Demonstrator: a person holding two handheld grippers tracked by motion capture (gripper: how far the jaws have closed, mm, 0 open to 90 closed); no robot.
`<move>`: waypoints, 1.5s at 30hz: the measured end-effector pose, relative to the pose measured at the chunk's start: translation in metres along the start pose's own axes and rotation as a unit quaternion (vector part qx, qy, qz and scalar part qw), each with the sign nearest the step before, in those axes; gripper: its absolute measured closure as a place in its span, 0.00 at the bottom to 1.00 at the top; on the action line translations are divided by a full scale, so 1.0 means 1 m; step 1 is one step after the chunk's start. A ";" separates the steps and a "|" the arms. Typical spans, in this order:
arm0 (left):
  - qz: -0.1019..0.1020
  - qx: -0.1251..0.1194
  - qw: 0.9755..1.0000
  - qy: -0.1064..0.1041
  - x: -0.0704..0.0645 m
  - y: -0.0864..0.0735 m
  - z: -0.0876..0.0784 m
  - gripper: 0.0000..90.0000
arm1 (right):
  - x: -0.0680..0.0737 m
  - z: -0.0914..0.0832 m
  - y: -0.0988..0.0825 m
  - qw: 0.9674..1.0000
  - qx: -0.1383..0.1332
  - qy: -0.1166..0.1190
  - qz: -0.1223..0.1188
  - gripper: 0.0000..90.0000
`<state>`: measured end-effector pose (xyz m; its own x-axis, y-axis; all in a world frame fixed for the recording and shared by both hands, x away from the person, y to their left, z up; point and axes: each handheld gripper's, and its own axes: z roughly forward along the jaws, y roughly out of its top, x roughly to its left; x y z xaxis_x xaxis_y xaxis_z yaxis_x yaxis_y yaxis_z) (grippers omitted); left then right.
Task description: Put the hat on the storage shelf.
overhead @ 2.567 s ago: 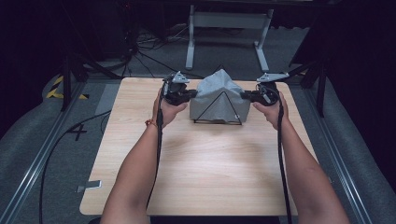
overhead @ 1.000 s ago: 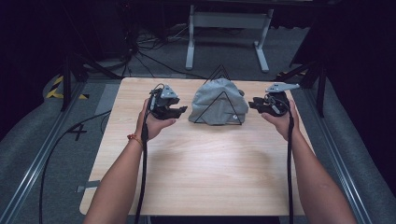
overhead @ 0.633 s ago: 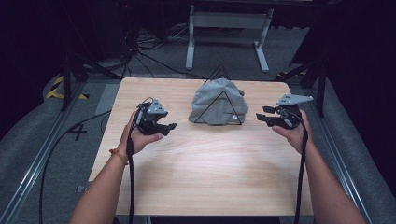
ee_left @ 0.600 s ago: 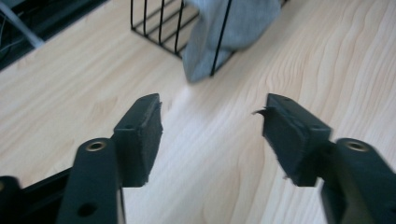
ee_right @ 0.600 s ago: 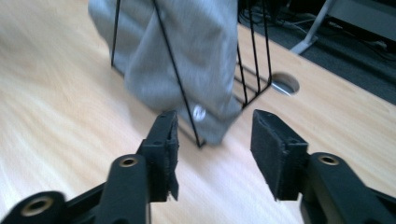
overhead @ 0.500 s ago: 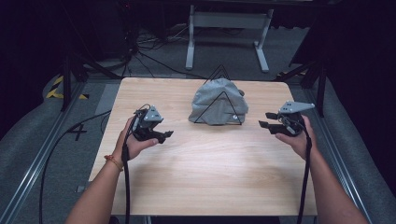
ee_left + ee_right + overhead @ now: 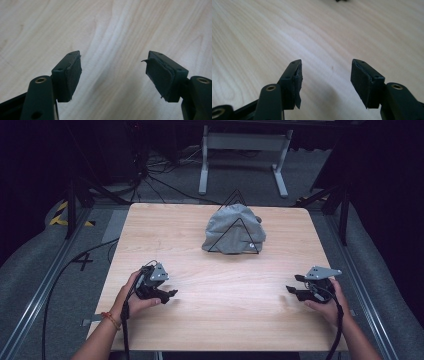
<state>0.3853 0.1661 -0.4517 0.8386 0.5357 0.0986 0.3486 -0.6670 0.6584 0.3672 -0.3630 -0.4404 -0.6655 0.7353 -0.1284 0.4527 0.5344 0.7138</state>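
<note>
A grey cloth (image 7: 234,231) lies draped over a black wire triangle stand (image 7: 234,234) at the back middle of the wooden table (image 7: 220,320). My left gripper (image 7: 170,295) rests low at the front left, well apart from the cloth. Its jaws have just been opening and stand open in the left gripper view, gripper (image 7: 113,72) with bare wood between the pads (image 7: 73,75). My right gripper (image 7: 292,287) is at the front right, jaws also just opened, open over bare table in the right gripper view (image 7: 325,80).
Cables trail from both grippers off the table's front edge. Behind the table stands a white metal frame (image 7: 242,150) on the grey floor, with black cables and stand legs (image 7: 345,205) around it.
Both hands pulled back from the cloth toward the front of the table and sank, left to front left, right to front right. The jaws opened wider. The cloth stays on the stand.
</note>
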 end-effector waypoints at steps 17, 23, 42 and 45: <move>-0.037 -0.039 0.998 -0.042 -0.014 -0.030 0.011 0.16 | 0.006 -0.010 -0.046 0.997 -0.014 -0.004 0.070 0.26; -0.039 -0.038 0.998 -0.040 -0.014 -0.029 0.011 0.15 | 0.005 -0.009 -0.046 0.997 -0.013 -0.002 0.071 0.24; -0.038 -0.036 0.998 -0.043 -0.013 -0.029 0.011 0.14 | 0.003 -0.009 -0.046 0.997 -0.012 -0.005 0.072 0.22; -0.038 -0.034 0.998 -0.045 -0.013 -0.029 0.011 0.14 | 0.003 -0.009 -0.046 0.997 -0.013 -0.005 0.072 0.22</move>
<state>0.3689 0.1729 -0.4800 0.8459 0.5329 -0.0191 0.3863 -0.5876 0.7110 0.3385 -0.3894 -0.4674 -0.5884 0.8079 -0.0312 0.5277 0.4130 0.7423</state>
